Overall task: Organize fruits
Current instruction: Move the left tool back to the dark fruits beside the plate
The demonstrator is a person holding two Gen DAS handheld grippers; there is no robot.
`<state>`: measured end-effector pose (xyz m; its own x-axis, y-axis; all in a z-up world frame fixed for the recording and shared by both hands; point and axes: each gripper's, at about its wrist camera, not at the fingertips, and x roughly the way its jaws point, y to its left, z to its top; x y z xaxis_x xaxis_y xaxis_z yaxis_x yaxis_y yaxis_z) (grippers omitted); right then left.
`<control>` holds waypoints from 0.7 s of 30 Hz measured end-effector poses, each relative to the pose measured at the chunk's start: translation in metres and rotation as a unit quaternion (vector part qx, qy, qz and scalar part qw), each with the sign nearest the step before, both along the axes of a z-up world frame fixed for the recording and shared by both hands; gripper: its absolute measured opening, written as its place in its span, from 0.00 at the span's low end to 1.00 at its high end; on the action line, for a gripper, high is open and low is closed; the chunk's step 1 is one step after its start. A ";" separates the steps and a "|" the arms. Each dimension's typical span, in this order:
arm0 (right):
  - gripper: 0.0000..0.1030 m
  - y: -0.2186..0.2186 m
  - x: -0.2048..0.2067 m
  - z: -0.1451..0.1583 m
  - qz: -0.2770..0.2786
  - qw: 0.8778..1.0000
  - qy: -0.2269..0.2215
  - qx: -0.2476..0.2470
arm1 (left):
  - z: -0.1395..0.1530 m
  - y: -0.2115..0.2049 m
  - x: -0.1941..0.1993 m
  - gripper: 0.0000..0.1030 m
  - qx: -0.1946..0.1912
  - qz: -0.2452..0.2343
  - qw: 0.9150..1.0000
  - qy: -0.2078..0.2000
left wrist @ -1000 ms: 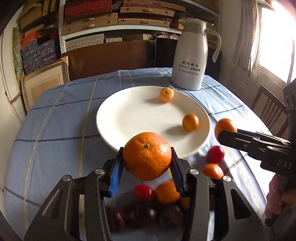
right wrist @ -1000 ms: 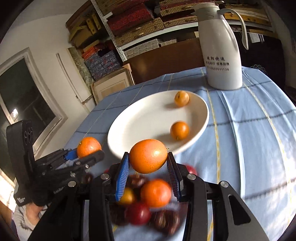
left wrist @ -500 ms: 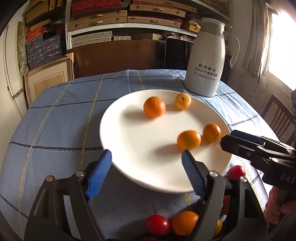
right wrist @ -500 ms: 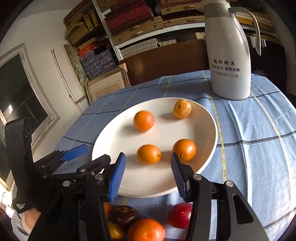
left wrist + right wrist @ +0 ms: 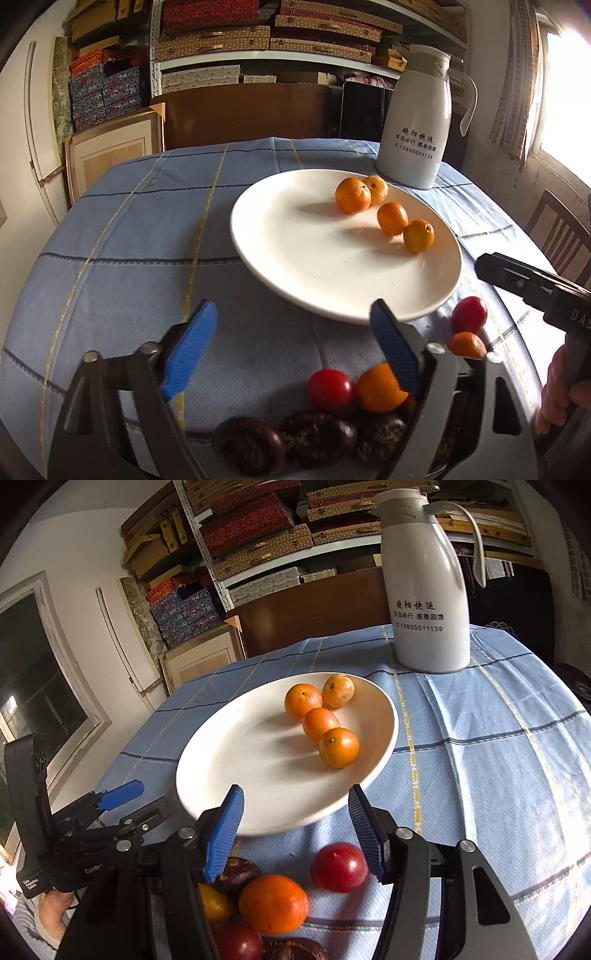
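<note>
Both grippers empty, jaws opening. Loose orange [image 5: 273, 903] lies just under and behind right gripper [image 5: 295, 827], nearer it than left gripper [image 5: 291, 350]; plate [image 5: 229, 775] ahead.

Four orange fruits [image 5: 320, 716] lie on my white plate [image 5: 229, 760], strung in a loose line right of the frame's centre; the far two touch, and the nearest shows its stem dimple. Along the bottom edge, off the plate on the cloth, the rest are heaped: a red fruit [image 5: 339, 866], a large orange [image 5: 273, 902], a small yellow-orange one [image 5: 214, 904] and dark brown wrinkled ones [image 5: 317, 437].
</note>
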<state>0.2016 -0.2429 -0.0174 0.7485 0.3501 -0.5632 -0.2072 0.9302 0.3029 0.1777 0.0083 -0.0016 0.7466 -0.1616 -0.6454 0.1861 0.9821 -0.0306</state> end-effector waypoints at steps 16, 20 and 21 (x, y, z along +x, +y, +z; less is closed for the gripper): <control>0.70 -0.009 -0.070 -0.014 -0.003 1.000 -0.009 0.008 | -0.017 0.038 -0.071 0.90 -0.020 0.043 0.999 0.020; 0.71 -0.009 -0.080 -0.017 0.003 1.000 -0.007 0.008 | -0.024 0.041 -0.069 0.90 -0.025 0.046 0.998 0.043; 0.71 -0.009 -0.081 -0.017 0.002 1.000 -0.006 0.009 | -0.026 0.042 -0.067 0.90 -0.028 0.047 0.997 0.049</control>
<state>0.1205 -0.2523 -0.0340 0.7541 0.3632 -0.5473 -0.2155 0.9239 0.3162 0.1105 0.0505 -0.0273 0.6940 -0.1319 -0.7078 0.0875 0.9912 -0.0990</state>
